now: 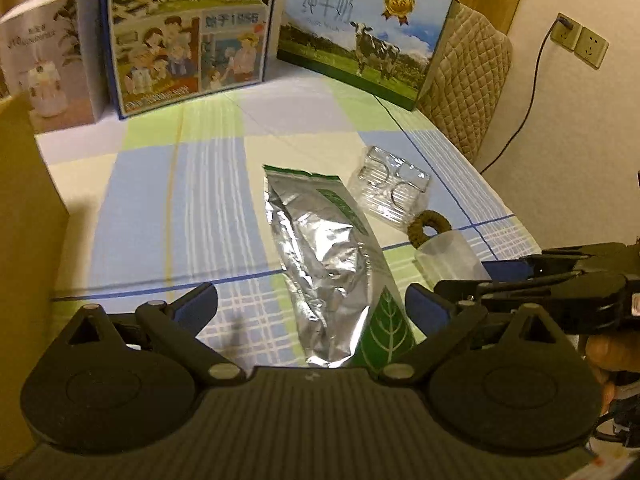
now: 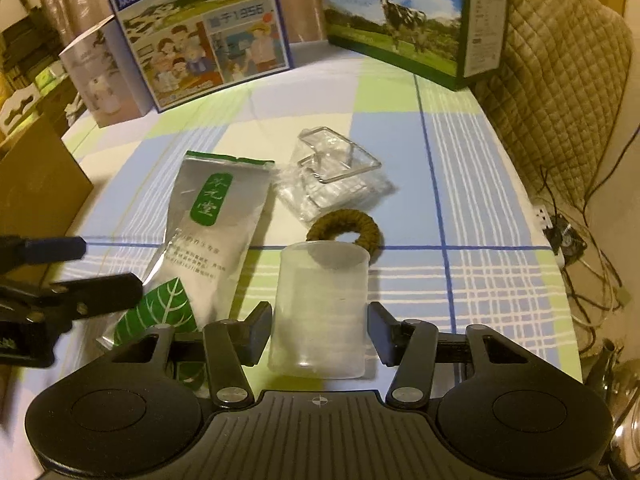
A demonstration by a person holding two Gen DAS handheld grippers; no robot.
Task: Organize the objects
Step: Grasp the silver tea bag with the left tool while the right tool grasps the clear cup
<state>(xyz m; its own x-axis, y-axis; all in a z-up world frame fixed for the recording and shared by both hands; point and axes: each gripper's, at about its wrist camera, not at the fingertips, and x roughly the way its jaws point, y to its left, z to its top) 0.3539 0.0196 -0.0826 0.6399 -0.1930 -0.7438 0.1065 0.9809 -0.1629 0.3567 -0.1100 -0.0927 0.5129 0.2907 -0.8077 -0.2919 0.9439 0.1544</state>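
A silver foil pouch (image 1: 328, 264) with green leaf print lies flat on the checked tablecloth (image 1: 168, 208). My left gripper (image 1: 312, 304) hangs open over the pouch's near end, one finger on each side and neither touching it. To the pouch's right stands a translucent plastic cup (image 2: 320, 312), upright on the cloth, and my right gripper (image 2: 320, 332) is shut on it with its pads against both sides. Just behind the cup lies a brown woven ring (image 2: 344, 232), and beyond that a clear plastic tray (image 2: 332, 184). The left gripper (image 2: 108, 266) also shows at the left edge of the right wrist view.
Two printed milk cartons (image 1: 188, 32) (image 1: 360, 44) and a white box (image 1: 52, 68) stand along the table's back. A brown cardboard box (image 1: 28, 208) rises at the left edge. A quilted chair back (image 2: 560, 60) stands to the right, with cables and a power strip (image 2: 560, 224) on the floor.
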